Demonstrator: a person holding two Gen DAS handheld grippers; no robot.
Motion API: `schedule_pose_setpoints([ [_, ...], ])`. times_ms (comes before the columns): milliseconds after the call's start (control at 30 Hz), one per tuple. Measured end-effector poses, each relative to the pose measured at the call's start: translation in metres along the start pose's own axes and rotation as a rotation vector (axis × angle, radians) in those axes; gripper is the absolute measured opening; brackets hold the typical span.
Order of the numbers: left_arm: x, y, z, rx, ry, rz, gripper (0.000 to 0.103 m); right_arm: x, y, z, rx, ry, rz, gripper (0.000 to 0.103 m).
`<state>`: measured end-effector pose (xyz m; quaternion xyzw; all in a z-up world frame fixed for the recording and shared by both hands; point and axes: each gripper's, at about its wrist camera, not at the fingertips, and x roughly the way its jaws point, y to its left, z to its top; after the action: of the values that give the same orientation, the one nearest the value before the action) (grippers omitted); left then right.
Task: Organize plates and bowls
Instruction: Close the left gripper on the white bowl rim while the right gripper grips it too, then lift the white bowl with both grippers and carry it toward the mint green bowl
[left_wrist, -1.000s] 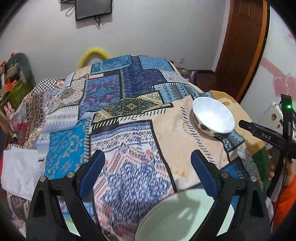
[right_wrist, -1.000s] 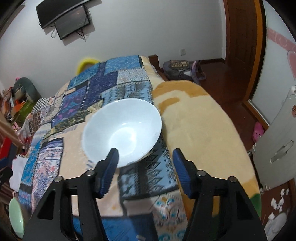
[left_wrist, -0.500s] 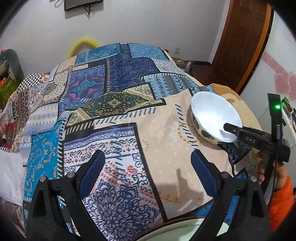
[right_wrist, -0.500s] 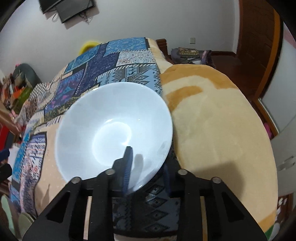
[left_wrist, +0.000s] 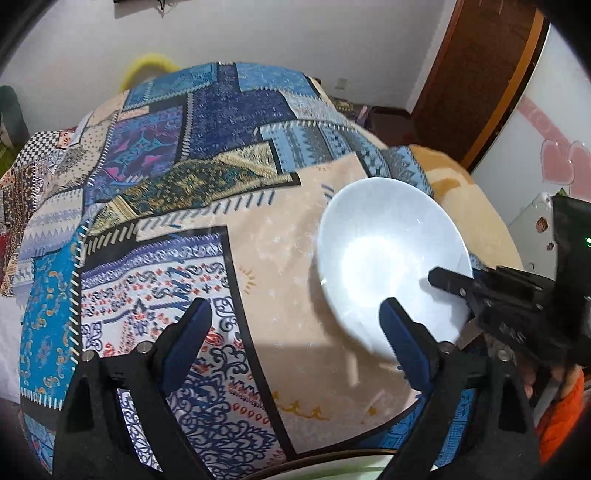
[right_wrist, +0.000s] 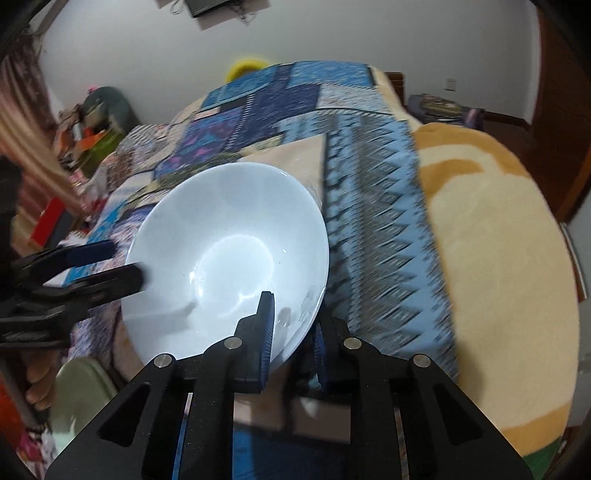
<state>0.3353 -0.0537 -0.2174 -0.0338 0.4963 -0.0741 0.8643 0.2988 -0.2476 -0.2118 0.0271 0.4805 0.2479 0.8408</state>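
Note:
A white bowl (right_wrist: 229, 254) is gripped at its near rim by my right gripper (right_wrist: 291, 325), which is shut on it and holds it tilted above the patchwork blanket. The same bowl (left_wrist: 388, 266) shows in the left wrist view at the right, with the right gripper (left_wrist: 454, 286) on its rim. My left gripper (left_wrist: 295, 332) is open and empty, just left of the bowl; its right finger overlaps the bowl's lower edge. A pale green plate (right_wrist: 77, 391) lies at the bed's near edge, and its rim shows in the left wrist view (left_wrist: 332, 469).
The patchwork blanket (left_wrist: 184, 221) covers the bed, with a tan fleece blanket (right_wrist: 498, 258) on its right side. A brown door (left_wrist: 480, 74) and a bag (right_wrist: 443, 109) on the floor are at the right. Clutter (right_wrist: 92, 140) stands left of the bed.
The right gripper has lifted the bowl off the blanket and carried it toward the left gripper. The left gripper has moved right, closer to the bowl.

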Motion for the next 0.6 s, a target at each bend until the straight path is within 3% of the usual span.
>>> schedule_pose_setpoints([
  [167, 0.019, -0.004, -0.007, 0.004, 0.077, -0.015, 0.055, 0.005, 0.009, 0.000, -0.001, 0.016, 0.013, 0.020],
  [267, 0.026, -0.007, -0.010, 0.017, 0.094, -0.011, 0.041, 0.009, 0.006, 0.004, 0.022, 0.002, -0.010, 0.023],
  [467, 0.031, -0.012, -0.011, 0.031, 0.108, -0.044, 0.021, 0.016, 0.008, 0.004, 0.048, 0.004, -0.024, 0.024],
  [600, 0.029, -0.018, -0.011, 0.054, 0.096, -0.022, 0.021, 0.012, 0.014, 0.002, 0.035, -0.008, -0.046, 0.019],
])
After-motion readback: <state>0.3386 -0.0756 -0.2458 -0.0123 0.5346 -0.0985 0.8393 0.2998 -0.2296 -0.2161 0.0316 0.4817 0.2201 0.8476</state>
